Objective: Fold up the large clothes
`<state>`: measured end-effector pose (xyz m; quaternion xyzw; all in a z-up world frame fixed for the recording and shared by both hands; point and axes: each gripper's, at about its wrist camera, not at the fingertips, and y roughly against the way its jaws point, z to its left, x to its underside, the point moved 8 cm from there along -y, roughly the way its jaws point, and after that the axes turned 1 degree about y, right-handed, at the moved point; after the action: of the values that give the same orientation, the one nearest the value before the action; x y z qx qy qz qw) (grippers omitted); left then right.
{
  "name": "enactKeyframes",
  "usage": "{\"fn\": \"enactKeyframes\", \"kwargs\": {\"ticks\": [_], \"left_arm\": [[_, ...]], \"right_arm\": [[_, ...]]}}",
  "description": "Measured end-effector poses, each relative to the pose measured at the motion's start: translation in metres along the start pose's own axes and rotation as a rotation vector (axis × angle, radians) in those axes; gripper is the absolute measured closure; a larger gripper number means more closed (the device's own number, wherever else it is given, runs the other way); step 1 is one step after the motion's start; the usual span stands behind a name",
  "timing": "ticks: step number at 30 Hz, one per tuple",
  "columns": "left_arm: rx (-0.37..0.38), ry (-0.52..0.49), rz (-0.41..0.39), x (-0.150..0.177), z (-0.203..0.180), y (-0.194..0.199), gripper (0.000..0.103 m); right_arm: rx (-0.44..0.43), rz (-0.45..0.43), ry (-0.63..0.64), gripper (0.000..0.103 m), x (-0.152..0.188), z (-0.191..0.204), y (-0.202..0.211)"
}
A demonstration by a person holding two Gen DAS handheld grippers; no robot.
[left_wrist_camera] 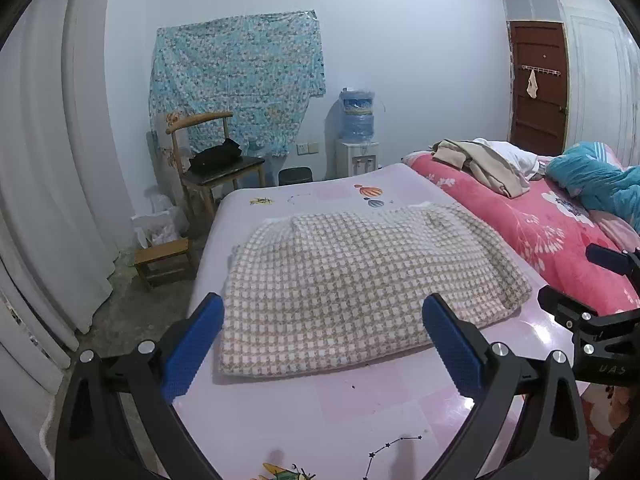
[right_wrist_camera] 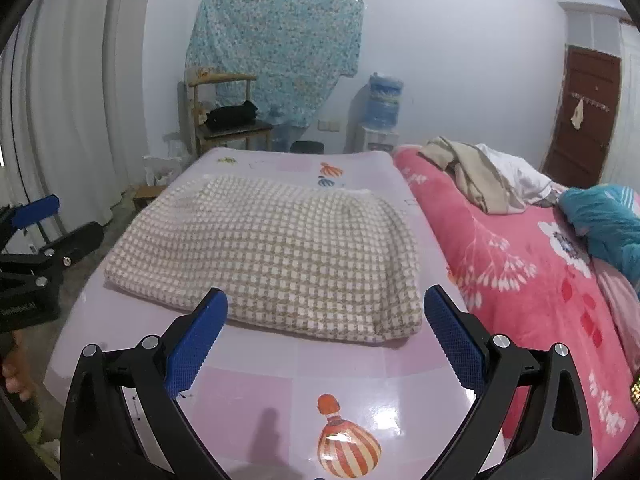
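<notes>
Checked garment point(left_wrist_camera: 352, 280) lay folded flat on the pink counter point(left_wrist_camera: 380, 408); left claw point(left_wrist_camera: 322, 344) and right claw point(right_wrist_camera: 326, 340) both hung wide, empty, just short of its near edge.

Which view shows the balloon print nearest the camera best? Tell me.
The right wrist view: the striped balloon print sits whole on the mat between the open right gripper's fingers. The left wrist view does not show it.

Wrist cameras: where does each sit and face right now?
Left wrist: on the left tongs, open, facing the folded checked garment on the table; right tongs at right edge.
Right wrist: on the right tongs, open, same garment; left tongs and fingers at left.
Shared: garment, pink bed, chair.
</notes>
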<state>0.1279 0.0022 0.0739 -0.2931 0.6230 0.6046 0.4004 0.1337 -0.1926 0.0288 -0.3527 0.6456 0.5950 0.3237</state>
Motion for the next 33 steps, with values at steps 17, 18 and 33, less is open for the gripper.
{"fn": "enactKeyframes", "kwargs": {"ticks": [17,18,33], "left_arm": [[-0.079,0.063,0.181,0.024,-0.001,-0.033,0.005],[-0.079,0.063,0.210,0.028,-0.002,-0.037,0.005],[-0.108,0.084,0.372,0.051,-0.015,-0.058,0.005]], "right_arm": [[-0.076,0.164,-0.109,0.008,0.024,-0.002,-0.032],[-0.077,0.176,-0.118,0.008,0.025,-0.002,-0.035],[-0.070,0.287,-0.155,0.008,0.044,-0.008,-0.051]]}}
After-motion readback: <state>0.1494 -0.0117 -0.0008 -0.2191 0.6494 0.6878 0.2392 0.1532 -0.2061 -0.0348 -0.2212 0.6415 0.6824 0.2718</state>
